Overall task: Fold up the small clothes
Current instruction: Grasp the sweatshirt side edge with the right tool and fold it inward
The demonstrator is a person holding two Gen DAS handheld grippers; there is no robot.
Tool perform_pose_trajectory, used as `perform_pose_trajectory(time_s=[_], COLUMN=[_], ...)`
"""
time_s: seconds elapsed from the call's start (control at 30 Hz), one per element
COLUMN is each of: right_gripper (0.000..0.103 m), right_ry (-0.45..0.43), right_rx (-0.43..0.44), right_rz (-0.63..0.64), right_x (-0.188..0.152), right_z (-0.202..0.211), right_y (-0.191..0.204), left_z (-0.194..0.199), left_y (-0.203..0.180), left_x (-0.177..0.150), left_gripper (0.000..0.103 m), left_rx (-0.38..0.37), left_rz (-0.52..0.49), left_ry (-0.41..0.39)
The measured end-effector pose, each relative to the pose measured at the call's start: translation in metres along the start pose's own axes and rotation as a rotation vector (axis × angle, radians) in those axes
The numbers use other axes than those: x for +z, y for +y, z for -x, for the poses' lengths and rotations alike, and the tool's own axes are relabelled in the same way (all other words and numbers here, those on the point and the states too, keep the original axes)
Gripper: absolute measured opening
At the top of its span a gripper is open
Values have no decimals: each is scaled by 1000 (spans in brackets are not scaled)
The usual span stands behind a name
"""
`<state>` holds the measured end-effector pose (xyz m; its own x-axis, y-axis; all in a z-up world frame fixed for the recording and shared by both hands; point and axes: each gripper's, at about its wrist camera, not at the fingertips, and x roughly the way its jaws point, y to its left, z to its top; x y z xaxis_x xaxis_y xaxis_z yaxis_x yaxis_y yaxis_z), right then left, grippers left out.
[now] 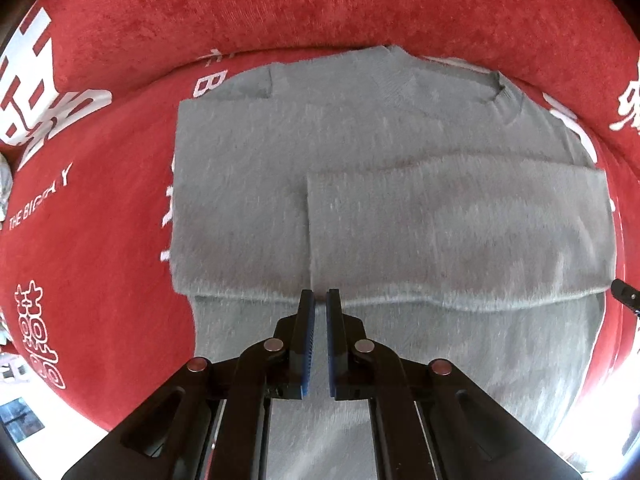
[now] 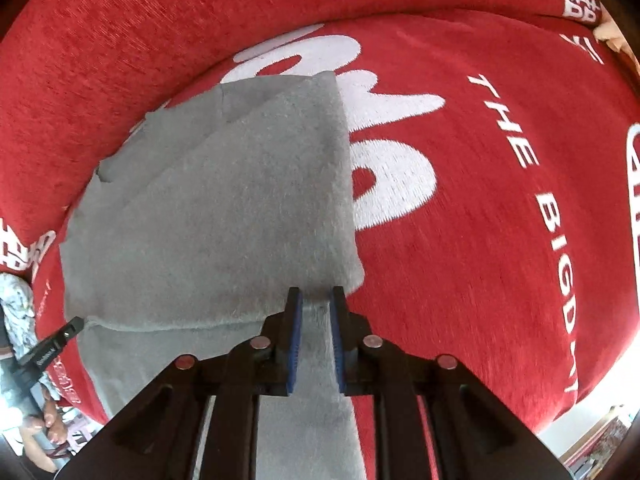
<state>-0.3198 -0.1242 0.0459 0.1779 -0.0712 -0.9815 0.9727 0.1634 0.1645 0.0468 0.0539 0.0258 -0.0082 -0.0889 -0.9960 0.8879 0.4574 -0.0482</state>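
Grey fuzzy sweater [image 1: 360,184]: lies flat on red sofa cover [image 1: 100,200] with white lettering, both sleeves folded across the body.
Left gripper [image 1: 321,295]: over the sweater's lower body at the folded edge; fingers narrow, a slim gap, gripping nothing.
Right gripper [image 2: 316,293]: at the sweater's right-hand edge; fingers narrowly parted, fabric showing between them, grip uncertain.

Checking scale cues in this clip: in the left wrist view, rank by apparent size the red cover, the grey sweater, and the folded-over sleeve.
1. Red cover, which runs past the frame edges.
2. Grey sweater, lying flat on it.
3. Folded-over sleeve, which is only part of the sweater, though it lies nearer the camera than the collar end.
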Motion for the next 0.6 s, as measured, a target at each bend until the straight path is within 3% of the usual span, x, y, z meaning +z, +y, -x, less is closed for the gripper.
perform_pose_trajectory(time_s=[0.1,0.27,0.6], right_gripper=[44,45,58], right_ry=[-3,12,68], right_rx=[18,53,137], right_rz=[7,31,107], right_x=[-10,-25,-45], right_z=[6,8,4], right_y=[7,29,62], left_z=[2,3,-3], left_y=[0,-2,-9], left_x=[-6,-13,-26], left_gripper=[6,6,6], left_rx=[-5,-12,-14], left_rz=[-5,-12,7], left_ry=[11,32,101])
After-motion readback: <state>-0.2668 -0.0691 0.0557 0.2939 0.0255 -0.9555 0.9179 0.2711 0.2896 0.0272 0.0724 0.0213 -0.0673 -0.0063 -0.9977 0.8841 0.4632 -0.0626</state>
